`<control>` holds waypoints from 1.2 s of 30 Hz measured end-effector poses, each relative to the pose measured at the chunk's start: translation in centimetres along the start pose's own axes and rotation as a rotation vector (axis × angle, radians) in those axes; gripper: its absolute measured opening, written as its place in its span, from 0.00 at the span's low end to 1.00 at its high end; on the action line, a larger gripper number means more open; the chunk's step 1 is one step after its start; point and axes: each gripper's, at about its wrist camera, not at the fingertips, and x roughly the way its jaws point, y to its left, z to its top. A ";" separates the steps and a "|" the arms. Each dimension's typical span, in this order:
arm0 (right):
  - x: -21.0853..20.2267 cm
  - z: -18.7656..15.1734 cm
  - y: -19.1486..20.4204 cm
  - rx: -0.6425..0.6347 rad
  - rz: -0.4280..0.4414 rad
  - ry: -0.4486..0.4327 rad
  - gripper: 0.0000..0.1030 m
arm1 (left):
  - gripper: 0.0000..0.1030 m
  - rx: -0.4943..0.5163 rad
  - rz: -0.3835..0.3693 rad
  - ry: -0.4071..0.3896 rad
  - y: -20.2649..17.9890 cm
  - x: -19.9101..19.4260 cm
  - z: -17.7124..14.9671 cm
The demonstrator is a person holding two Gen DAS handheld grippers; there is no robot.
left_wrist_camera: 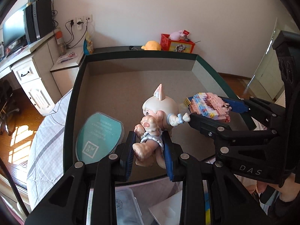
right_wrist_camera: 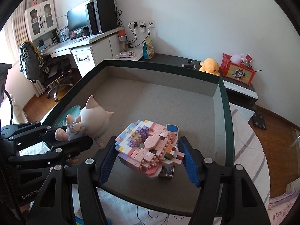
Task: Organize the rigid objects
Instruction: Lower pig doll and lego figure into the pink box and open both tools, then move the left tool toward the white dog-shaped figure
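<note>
You are carrying two toys at once, both raised over a large dark-rimmed tray with a grey felt floor. Your left hand-held gripper is clamped on a cat-eared doll, its blue pads pressed against the doll's lower body and frilled skirt. Just to its right, your right hand-held gripper holds a pink and pastel brick model between its pads; they grip it across its width, so the jaws stand fairly wide.

Below and ahead of the left hand-held gripper, a teal oval case lies flat on the tray floor near the left wall. Under and just beyond the brick model, a small blue-and-yellow box and another small printed box rest on the felt.

Judging by this, the sorting looks partly done: a few things seem to be in the tray, and the doll and the brick model are still to be set down and released. Most of the tray floor ahead of both hand-held grippers is bare.
</note>
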 end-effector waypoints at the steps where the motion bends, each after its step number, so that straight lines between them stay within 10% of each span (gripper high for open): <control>1: 0.2 -0.1 0.0 0.005 0.005 0.010 0.65 | 0.28 0.005 0.004 -0.018 -0.1 -0.3 0.0; 14: -10.2 -3.1 1.8 0.065 -0.007 -0.194 0.81 | 0.94 -0.061 0.108 -0.332 0.0 -13.2 -4.3; 26: -26.5 -13.3 7.3 0.078 -0.213 -0.506 0.93 | 1.00 -0.044 0.242 -0.530 -4.5 -25.9 -15.2; 36: -32.3 -19.0 9.4 0.105 -0.283 -0.569 0.93 | 1.00 -0.003 0.270 -0.596 -6.7 -31.5 -20.5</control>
